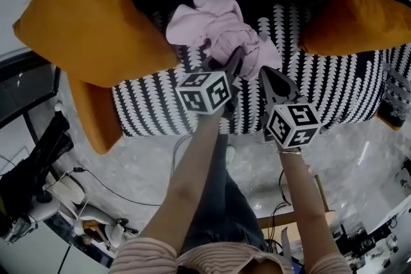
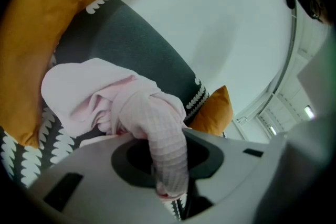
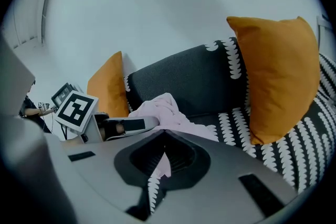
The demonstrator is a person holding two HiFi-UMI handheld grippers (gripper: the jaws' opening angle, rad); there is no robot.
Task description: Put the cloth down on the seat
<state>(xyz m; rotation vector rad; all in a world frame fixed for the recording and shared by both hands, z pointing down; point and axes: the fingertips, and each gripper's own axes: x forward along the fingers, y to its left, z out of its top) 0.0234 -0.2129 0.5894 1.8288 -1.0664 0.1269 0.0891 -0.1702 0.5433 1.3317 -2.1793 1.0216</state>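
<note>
A crumpled pink cloth (image 1: 218,25) hangs bunched just over the black-and-white patterned sofa seat (image 1: 321,93), in front of the dark backrest. My left gripper (image 1: 234,62) is shut on the cloth's near side. In the left gripper view a waffle-textured fold of the cloth (image 2: 157,123) runs down between the jaws of the left gripper (image 2: 160,139). My right gripper (image 1: 264,72) pinches the cloth's right edge. In the right gripper view a thin pink corner (image 3: 163,162) sits in the shut jaws of the right gripper (image 3: 165,132), and the rest of the cloth (image 3: 168,110) lies beyond.
Orange cushions flank the seat, one at the left (image 1: 83,16) and one at the right (image 1: 353,19); a third (image 1: 90,112) leans off the sofa's left front. Below the sofa's front edge lies a marbled floor (image 1: 359,157) with cables and equipment at lower left.
</note>
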